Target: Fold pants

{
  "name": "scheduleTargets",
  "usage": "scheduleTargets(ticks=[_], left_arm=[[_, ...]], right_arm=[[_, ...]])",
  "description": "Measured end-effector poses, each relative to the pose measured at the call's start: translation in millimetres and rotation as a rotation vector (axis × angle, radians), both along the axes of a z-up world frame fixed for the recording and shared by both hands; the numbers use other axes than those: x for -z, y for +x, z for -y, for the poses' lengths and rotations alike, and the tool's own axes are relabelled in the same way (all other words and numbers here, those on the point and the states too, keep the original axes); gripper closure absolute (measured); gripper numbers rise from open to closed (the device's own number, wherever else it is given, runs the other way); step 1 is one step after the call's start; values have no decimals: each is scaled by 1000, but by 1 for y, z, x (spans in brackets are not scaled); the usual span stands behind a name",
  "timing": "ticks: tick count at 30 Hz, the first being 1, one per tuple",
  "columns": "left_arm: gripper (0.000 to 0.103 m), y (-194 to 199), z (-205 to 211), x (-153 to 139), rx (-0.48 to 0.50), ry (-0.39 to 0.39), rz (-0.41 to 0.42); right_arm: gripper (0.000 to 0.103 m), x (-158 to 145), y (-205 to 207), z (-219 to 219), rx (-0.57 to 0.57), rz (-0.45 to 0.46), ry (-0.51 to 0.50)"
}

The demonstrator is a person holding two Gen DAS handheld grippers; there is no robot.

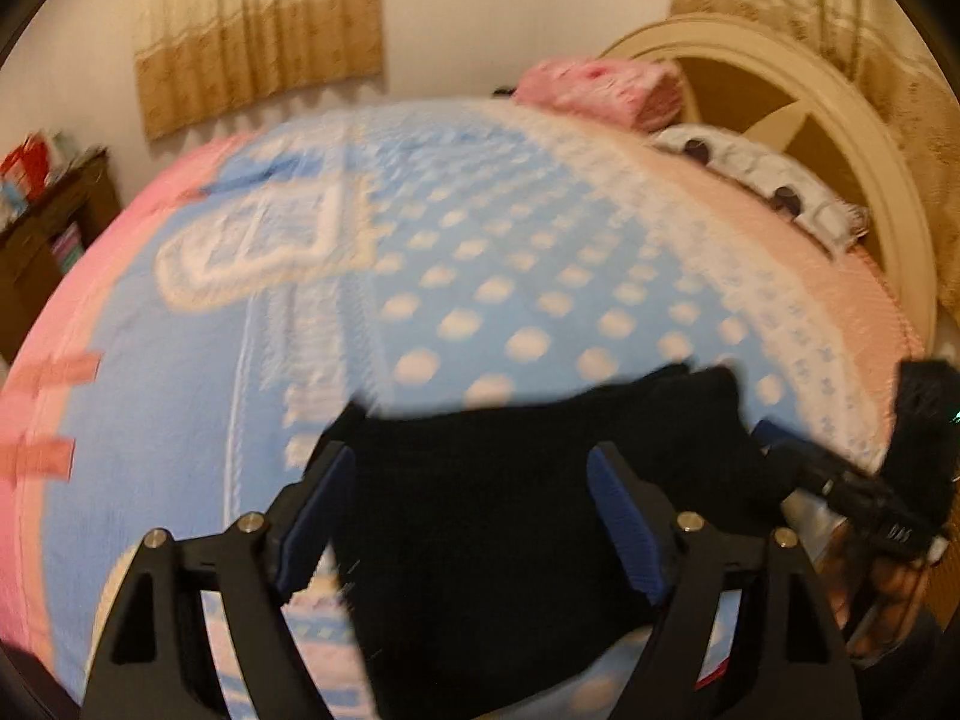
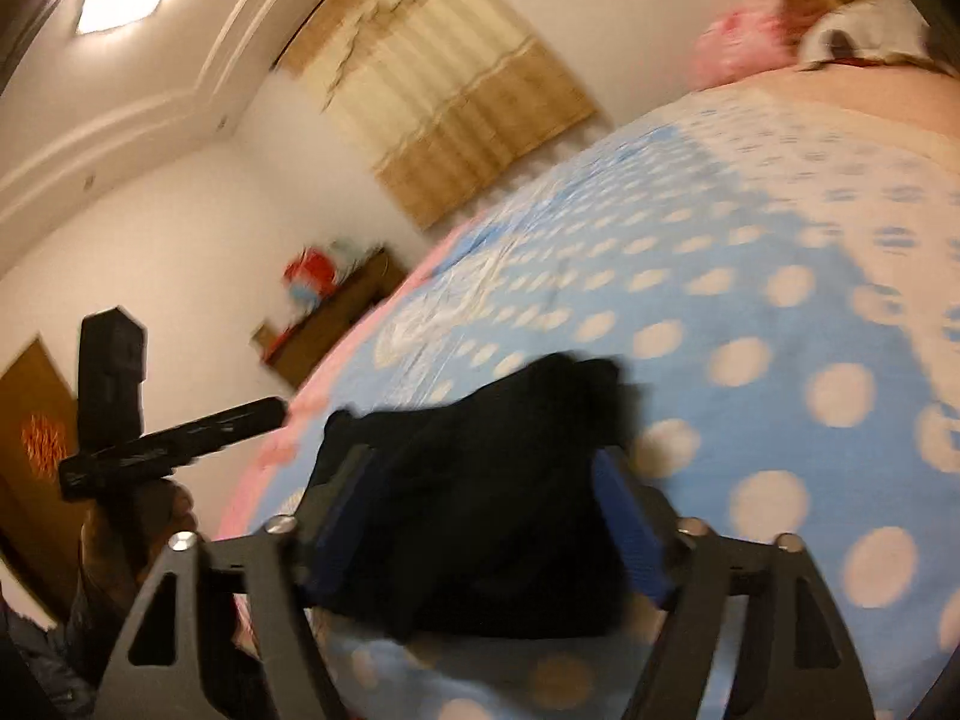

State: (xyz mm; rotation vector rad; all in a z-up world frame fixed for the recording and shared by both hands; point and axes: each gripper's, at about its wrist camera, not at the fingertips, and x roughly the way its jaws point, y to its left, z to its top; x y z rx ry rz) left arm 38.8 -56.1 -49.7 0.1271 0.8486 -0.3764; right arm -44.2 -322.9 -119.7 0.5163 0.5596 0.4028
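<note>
The black pants (image 1: 498,516) lie bunched in a compact heap on the blue spotted bedspread (image 1: 480,276). My left gripper (image 1: 474,468) is open, its blue pads either side of the heap, just above it. In the right wrist view the pants (image 2: 480,504) lie between the open fingers of my right gripper (image 2: 483,474). The right gripper's body shows at the right edge of the left wrist view (image 1: 864,492). The left gripper's body shows at the left of the right wrist view (image 2: 150,444). Both views are blurred.
The bedspread (image 2: 750,276) covers the bed, with a pink border (image 1: 36,396) on the left. A pink pillow (image 1: 600,90) and a patterned pillow (image 1: 774,186) lie by the cream headboard (image 1: 840,120). A dark wooden shelf (image 1: 48,228) stands by the wall under a beige curtain (image 1: 258,30).
</note>
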Motion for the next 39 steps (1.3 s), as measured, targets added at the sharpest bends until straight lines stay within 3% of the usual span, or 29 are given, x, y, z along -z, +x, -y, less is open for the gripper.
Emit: scheduleTargets(ticks=[2, 5, 8, 12, 15, 17, 21, 24, 25, 27, 31, 33, 38, 39], left_arm=[[21, 0, -9, 24, -25, 45, -44], [21, -6, -14, 51, -38, 118, -49], [21, -8, -17, 66, -43, 98, -70], [21, -4, -22, 71, -54, 41, -89], [20, -3, -22, 72, -47, 26, -85], [20, -1, -25, 72, -47, 9, -88], [18, 0, -30, 74, -55, -19, -86], [18, 2, -32, 75, -63, -32, -87], [18, 2, -33, 75, -64, -39, -88], [17, 3, -34, 76, -68, -48, -90], [14, 1, -36, 76, -101, -52, -81], [7, -2, -38, 77, -128, -45, -63], [0, -4, -41, 89, -173, -48, -46], [0, -4, -41, 88, -175, -49, -45]], right_arm=[[27, 0, 5, -17, 19, -25, -122], [27, 9, 14, -19, 47, -78, -203], [28, 20, 23, -8, 107, -125, -285], [57, 13, 20, 3, 70, -100, -243], [57, -9, 24, 4, 24, -49, -215], [57, -15, 36, 3, -17, -70, -182], [57, -9, 60, 1, 42, -151, -258], [60, -1, 68, -5, 23, -173, -280], [74, 0, 68, -6, 19, -166, -287], [87, -1, 70, -1, -1, -164, -245], [89, -21, 72, -4, -10, -82, -250], [89, -31, 74, -9, -6, -60, -274], [86, 4, 92, -3, 16, -182, -306], [83, 5, 90, 0, 19, -164, -285]])
